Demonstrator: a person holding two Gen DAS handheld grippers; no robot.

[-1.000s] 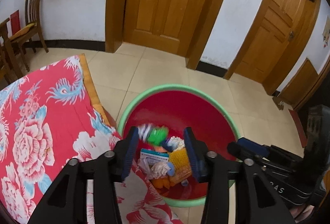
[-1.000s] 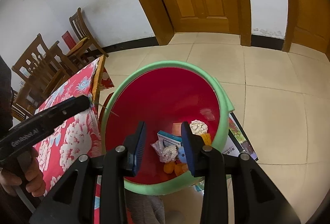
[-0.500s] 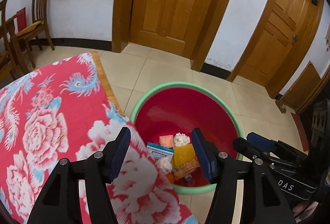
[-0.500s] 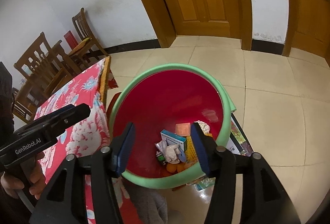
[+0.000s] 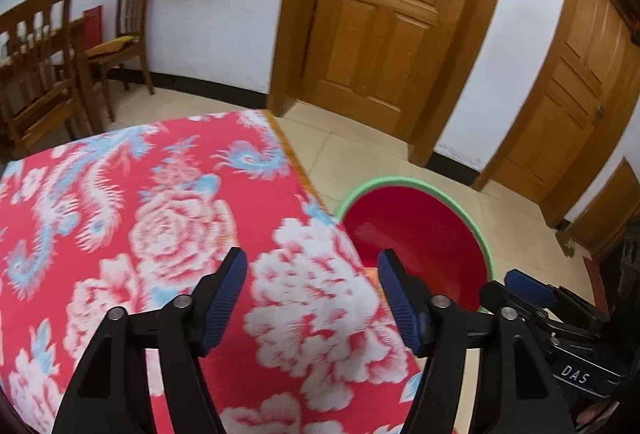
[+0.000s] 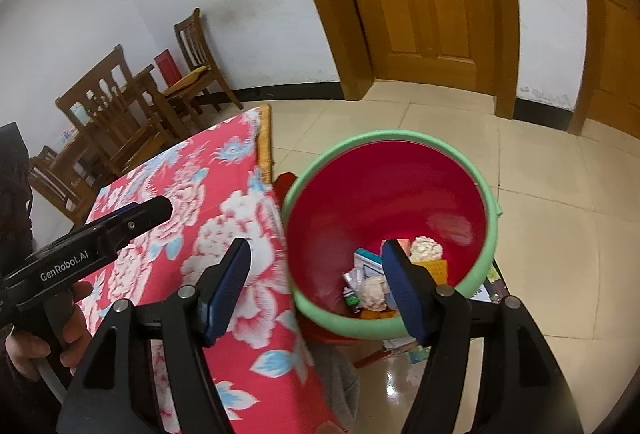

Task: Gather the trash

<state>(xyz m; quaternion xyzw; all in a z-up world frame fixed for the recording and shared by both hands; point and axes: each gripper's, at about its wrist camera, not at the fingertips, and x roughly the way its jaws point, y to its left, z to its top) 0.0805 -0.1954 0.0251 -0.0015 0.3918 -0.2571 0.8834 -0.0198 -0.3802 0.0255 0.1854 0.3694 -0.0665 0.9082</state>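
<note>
Apparently most trash (image 6: 376, 280) is already binned in the basin (image 6: 490, 234); both grippers (image 5: 312, 298) (image 6: 316, 290), just opened wide, hold nothing.

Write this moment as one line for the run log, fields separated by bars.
left gripper: open, empty | right gripper: open, empty | trash: in basin | tablecloth: bare

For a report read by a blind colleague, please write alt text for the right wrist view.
A red basin with a green rim stands on the tiled floor and holds trash such as crumpled paper and a small box. The right gripper has open, empty jaws above the basin's near edge. At left is a table with a red flowered cloth, and the left gripper over it.
</note>
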